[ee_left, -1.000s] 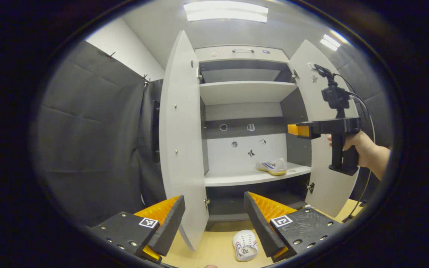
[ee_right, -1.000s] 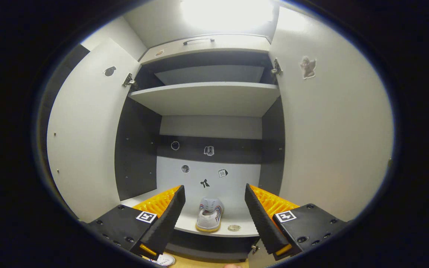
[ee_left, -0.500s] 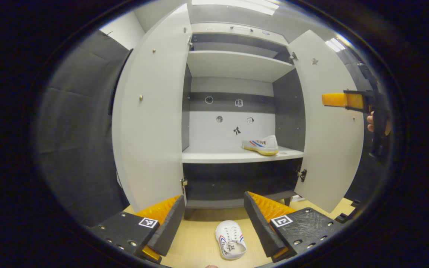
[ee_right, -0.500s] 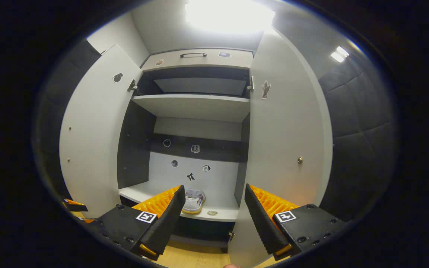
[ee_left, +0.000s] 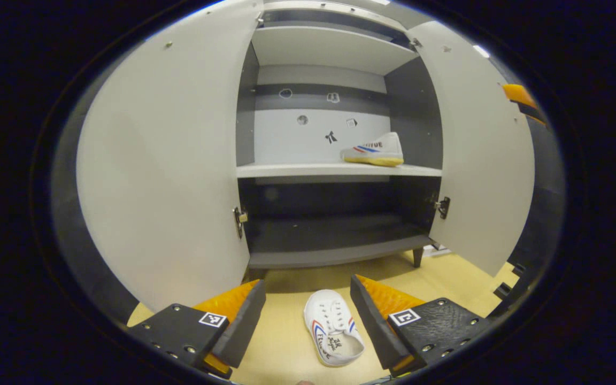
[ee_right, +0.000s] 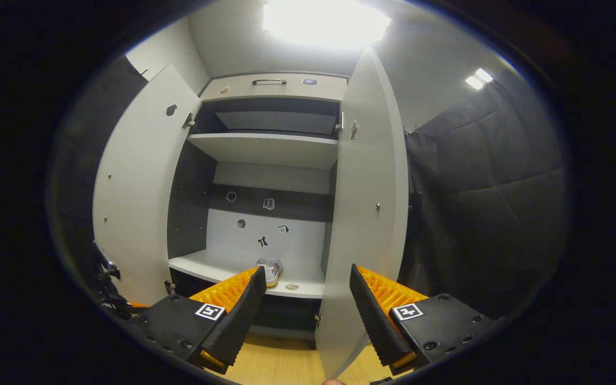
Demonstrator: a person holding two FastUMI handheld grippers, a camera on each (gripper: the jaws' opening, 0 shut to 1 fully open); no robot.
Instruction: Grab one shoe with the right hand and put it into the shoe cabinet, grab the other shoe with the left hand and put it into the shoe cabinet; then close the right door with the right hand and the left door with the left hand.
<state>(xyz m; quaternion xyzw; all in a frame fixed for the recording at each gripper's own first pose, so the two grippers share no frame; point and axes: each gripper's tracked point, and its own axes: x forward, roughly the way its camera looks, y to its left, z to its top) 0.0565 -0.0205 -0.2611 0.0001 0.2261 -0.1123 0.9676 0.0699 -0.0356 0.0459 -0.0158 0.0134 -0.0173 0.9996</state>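
A white shoe (ee_left: 333, 334) with red and blue stripes lies on the wooden floor in front of the cabinet. My left gripper (ee_left: 305, 321) hovers open over it, and the shoe sits close to the right finger. The other white shoe (ee_left: 373, 149) rests on the right part of the middle shelf (ee_left: 297, 170), also seen as the shoe (ee_right: 270, 269) in the right gripper view. My right gripper (ee_right: 305, 315) is open and holds nothing, back from the cabinet, facing the edge of the right door (ee_right: 364, 214).
Both cabinet doors stand wide open: the left door (ee_left: 163, 160) and the right door (ee_left: 482, 149). The dark bottom compartment (ee_left: 335, 235) is bare. The other gripper (ee_left: 522, 99) shows at the upper right. Padded black wall (ee_right: 479, 203) lies to the right.
My left gripper has dropped and moved closer to the floor shoe, which now looks larger between its fingers. My right gripper has pulled back from the shelf and shifted right toward the right door.
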